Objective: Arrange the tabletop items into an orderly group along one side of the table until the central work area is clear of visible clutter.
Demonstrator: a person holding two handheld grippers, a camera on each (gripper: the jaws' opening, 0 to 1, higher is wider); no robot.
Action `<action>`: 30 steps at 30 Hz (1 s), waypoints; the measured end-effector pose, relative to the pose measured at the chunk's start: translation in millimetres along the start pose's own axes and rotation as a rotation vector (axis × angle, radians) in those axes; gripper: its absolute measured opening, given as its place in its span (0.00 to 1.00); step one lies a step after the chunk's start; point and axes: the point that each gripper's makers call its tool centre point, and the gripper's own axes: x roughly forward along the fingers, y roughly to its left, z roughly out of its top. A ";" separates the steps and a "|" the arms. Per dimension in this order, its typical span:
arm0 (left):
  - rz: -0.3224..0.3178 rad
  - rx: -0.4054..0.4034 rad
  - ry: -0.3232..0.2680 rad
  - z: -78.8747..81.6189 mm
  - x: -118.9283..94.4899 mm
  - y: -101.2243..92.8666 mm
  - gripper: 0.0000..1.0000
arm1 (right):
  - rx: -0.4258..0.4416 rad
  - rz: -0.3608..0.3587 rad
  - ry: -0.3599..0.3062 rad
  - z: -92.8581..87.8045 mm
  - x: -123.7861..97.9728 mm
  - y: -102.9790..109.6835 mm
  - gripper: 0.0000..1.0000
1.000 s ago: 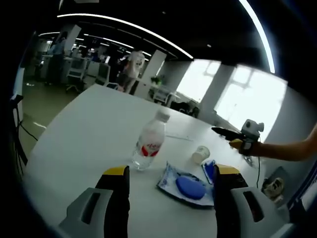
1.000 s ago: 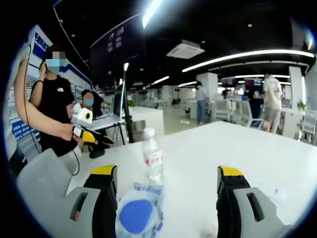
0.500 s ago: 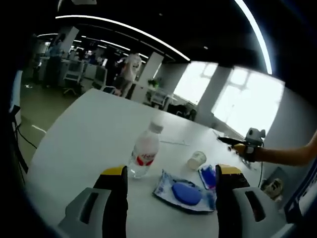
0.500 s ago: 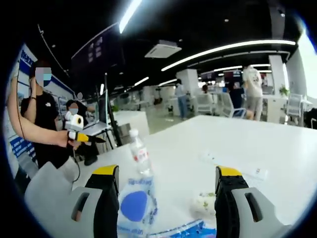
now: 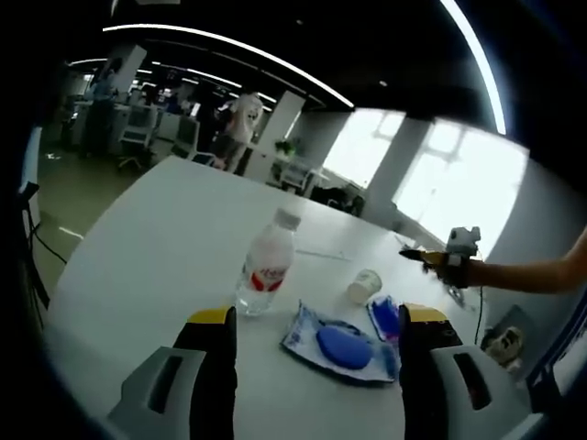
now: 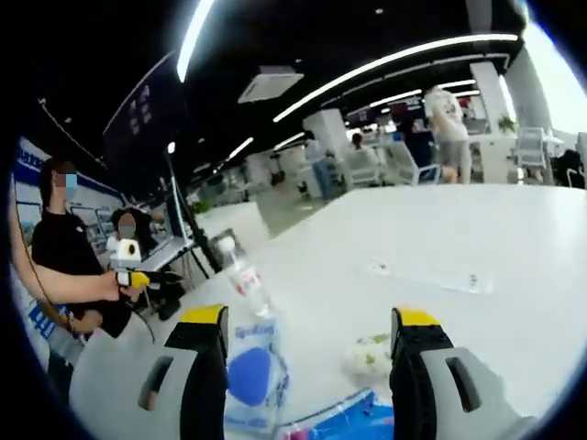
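Observation:
A clear water bottle [image 5: 264, 266] with a red label stands upright on the white table [image 5: 165, 238]. To its right lie a blue-and-white packet [image 5: 339, 344], a smaller blue packet [image 5: 385, 316] and a tipped paper cup [image 5: 364, 285]. My left gripper [image 5: 316, 316] hovers open just short of the packets, holding nothing. My right gripper [image 5: 431, 259] hangs over the table's far right. In the right gripper view, the right gripper [image 6: 310, 318] is open above the table [image 6: 440, 229], with the bottle [image 6: 243, 284], packet [image 6: 252, 376], cup [image 6: 369, 356] and second packet [image 6: 348, 423] ahead. The left gripper [image 6: 138, 275] shows at left.
A thin white strip [image 6: 426, 275] lies flat farther out on the table, also visible behind the bottle as a strip [image 5: 323, 255]. A person in black [image 6: 64, 247] stands past the table's left edge. Office desks, chairs and people fill the background.
The right gripper view has swung and tilted, bringing the cup and second packet into sight. The left gripper view shifted slightly. The tabletop items have not moved.

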 end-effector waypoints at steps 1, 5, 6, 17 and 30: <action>-0.001 0.001 0.004 -1.8 -0.6 0.7 0.71 | 0.022 -0.011 -0.008 3.3 1.6 -7.1 0.63; 0.009 -0.003 0.014 -6.7 -4.1 4.8 0.71 | 0.066 -0.012 -0.004 8.9 8.5 -18.0 0.62; 0.013 -0.007 0.013 -7.6 -5.3 7.1 0.71 | 0.069 -0.009 0.011 8.2 11.1 -19.6 0.62; 0.034 -0.028 0.023 -18.7 -12.6 11.0 0.70 | 0.315 -0.094 0.066 -7.9 23.0 -55.0 0.52; 0.038 -0.037 0.035 -28.8 -12.3 10.9 0.67 | 0.538 -0.187 0.181 -44.1 30.2 -80.8 0.40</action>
